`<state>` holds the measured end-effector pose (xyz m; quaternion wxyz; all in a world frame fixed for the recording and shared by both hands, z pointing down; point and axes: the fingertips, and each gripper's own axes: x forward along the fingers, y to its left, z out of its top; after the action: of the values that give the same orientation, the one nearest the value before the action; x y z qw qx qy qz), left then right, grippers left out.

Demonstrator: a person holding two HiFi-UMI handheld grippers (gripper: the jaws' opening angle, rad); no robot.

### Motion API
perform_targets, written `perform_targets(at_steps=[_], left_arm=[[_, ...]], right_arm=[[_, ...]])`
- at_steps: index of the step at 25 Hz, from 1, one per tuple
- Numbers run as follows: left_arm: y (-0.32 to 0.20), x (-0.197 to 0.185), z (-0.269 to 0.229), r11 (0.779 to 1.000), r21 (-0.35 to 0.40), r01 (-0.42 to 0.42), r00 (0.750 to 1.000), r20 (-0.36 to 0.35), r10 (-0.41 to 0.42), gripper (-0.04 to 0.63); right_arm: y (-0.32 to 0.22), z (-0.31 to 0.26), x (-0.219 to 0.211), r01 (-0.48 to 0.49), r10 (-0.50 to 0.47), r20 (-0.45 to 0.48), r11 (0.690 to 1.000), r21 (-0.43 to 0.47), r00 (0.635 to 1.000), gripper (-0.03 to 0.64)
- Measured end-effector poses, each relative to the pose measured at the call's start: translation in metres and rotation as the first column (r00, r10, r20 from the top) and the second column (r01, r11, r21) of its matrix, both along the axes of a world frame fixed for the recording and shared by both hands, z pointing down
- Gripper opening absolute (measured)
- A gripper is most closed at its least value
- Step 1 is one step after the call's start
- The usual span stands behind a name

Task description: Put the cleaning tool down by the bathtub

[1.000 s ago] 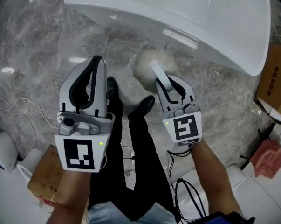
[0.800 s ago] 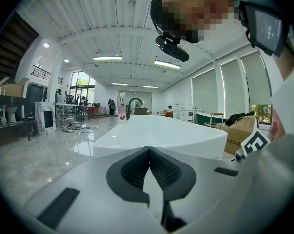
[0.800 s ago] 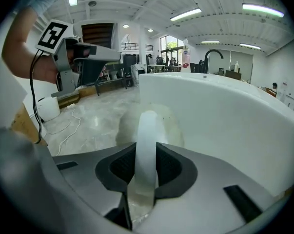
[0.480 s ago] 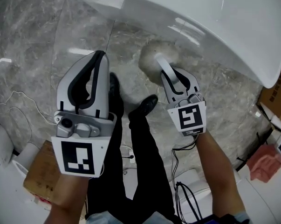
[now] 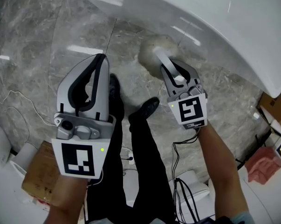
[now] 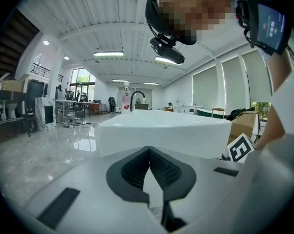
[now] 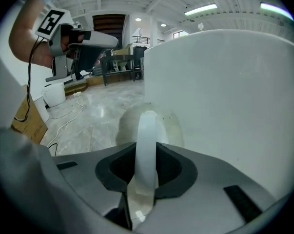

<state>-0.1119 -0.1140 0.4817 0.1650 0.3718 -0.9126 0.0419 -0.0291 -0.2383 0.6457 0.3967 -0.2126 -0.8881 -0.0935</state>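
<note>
Cleaning tool (image 5: 154, 55) moved nearer bathtub (image 5: 224, 17), clamped in right claw (image 5: 172, 69); left claw (image 5: 99, 59) closed, empty.

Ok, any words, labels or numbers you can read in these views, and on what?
No text is readable in any view.
Left marker cube: black-and-white square pattern, no words.
Right marker cube: the same kind of pattern, no words.
Small screen: lines of print, too blurred to read.
White bottle: red label, too small to read.
</note>
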Motion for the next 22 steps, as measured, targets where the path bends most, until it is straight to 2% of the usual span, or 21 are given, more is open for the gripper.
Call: perform_targets(at_steps=[22], left_arm=[[0.022, -0.023, 0.07, 0.999, -0.028, -0.018, 0.999, -0.051, 0.017, 0.017]], right_arm=[[0.005, 0.1, -0.042, 0.167, -0.163, -0.062, 0.984, 0.065, 0.985, 0.096]])
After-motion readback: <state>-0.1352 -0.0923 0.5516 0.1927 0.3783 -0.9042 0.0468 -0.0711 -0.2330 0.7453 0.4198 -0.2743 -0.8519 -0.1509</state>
